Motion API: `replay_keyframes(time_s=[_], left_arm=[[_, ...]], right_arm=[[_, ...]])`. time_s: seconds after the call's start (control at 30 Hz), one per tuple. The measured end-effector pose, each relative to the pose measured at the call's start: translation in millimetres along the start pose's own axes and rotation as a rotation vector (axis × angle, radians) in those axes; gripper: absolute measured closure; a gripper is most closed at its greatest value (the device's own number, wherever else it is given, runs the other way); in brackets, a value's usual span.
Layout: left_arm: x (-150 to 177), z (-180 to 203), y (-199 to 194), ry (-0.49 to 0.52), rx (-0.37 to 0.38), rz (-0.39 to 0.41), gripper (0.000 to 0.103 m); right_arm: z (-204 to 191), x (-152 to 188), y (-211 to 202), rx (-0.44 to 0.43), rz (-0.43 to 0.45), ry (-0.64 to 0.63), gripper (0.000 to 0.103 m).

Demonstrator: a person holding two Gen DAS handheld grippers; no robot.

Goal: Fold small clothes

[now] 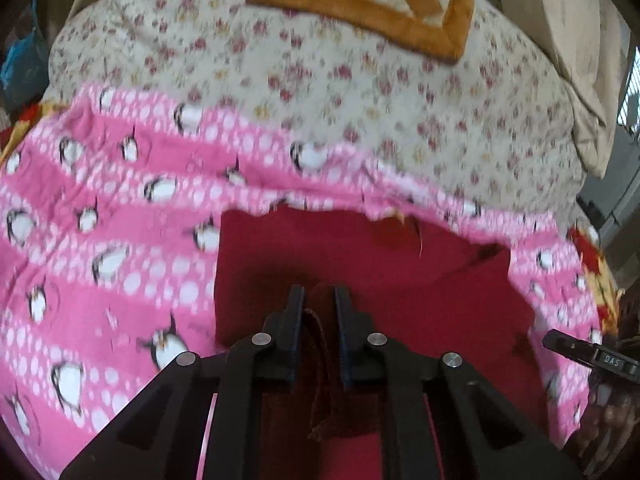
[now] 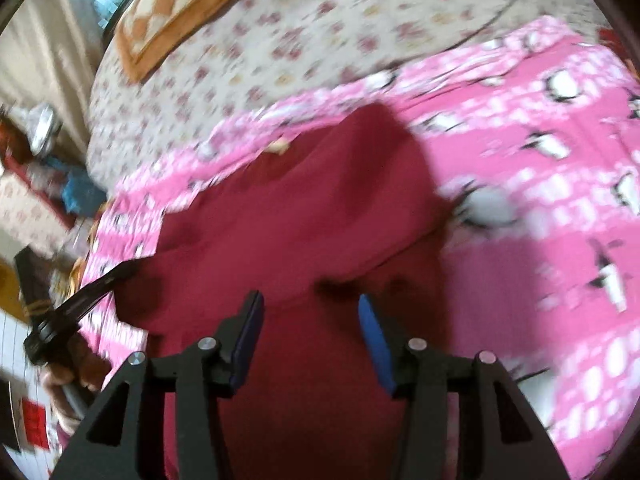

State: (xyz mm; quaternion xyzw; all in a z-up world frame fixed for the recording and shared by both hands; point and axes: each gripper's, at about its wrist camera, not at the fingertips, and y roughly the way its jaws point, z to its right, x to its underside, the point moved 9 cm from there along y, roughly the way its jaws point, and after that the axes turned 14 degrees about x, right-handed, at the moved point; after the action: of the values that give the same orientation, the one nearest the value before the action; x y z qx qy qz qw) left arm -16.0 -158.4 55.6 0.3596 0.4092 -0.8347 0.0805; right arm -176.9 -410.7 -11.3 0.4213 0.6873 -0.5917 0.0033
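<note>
A dark red garment [image 1: 372,272] lies on a pink penguin blanket [image 1: 120,208]. My left gripper [image 1: 318,296] is shut on a fold of the red garment, which hangs down between its fingers. In the right wrist view the same red garment [image 2: 288,216] spreads over the pink blanket [image 2: 540,184]. My right gripper [image 2: 310,304] is open and empty just above the red cloth. The left gripper's finger [image 2: 92,292] shows at the left edge of that view, and a tip of the right gripper [image 1: 576,348] shows at the right edge of the left wrist view.
The blanket lies on a floral bedspread [image 1: 320,80]. An orange checkered cushion [image 1: 368,4] sits at the far side of the bed. Beige curtains [image 2: 36,52] and clutter [image 2: 44,152] stand beside the bed.
</note>
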Motion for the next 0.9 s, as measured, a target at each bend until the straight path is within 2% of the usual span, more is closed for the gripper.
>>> replay_keyframes(time_s=[0.1, 0.27, 0.37, 0.47, 0.5, 0.53, 0.57, 0.67, 0.77, 0.87, 0.9], left_arm=[[-22, -4, 4, -0.018, -0.008, 0.027, 0.103], [-46, -19, 13, -0.047, -0.029, 0.051, 0.103], [-45, -24, 16, -0.054, -0.023, 0.055, 0.103], [-40, -34, 27, -0.062, -0.050, 0.028, 0.103], [-38, -39, 33, -0.073, -0.059, 0.015, 0.103], [-35, -45, 38, -0.084, -0.066, 0.001, 0.103], [-32, -49, 43, -0.091, -0.070, -0.013, 0.103], [-18, -67, 66, -0.119, -0.121, -0.066, 0.103], [-2, -73, 84, -0.114, -0.159, -0.131, 0.103], [2, -71, 81, -0.071, -0.200, -0.128, 0.102], [3, -71, 81, -0.065, -0.204, -0.127, 0.102]], right_arm=[[23, -33, 0, 0.076, 0.058, 0.028, 0.038], [30, -76, 32, 0.157, 0.046, 0.005, 0.036], [26, -89, 65, 0.161, 0.018, -0.028, 0.036], [22, -96, 98, 0.177, -0.003, -0.059, 0.036], [24, -98, 104, 0.183, -0.006, -0.054, 0.046], [27, -101, 106, 0.191, -0.001, -0.043, 0.079], [30, -105, 105, 0.193, 0.010, -0.033, 0.092], [41, -109, 102, 0.221, 0.029, -0.027, 0.093], [53, -101, 116, 0.274, -0.004, -0.030, 0.093], [58, -99, 106, 0.247, 0.009, 0.039, 0.092], [58, -98, 100, 0.236, 0.010, 0.060, 0.087]])
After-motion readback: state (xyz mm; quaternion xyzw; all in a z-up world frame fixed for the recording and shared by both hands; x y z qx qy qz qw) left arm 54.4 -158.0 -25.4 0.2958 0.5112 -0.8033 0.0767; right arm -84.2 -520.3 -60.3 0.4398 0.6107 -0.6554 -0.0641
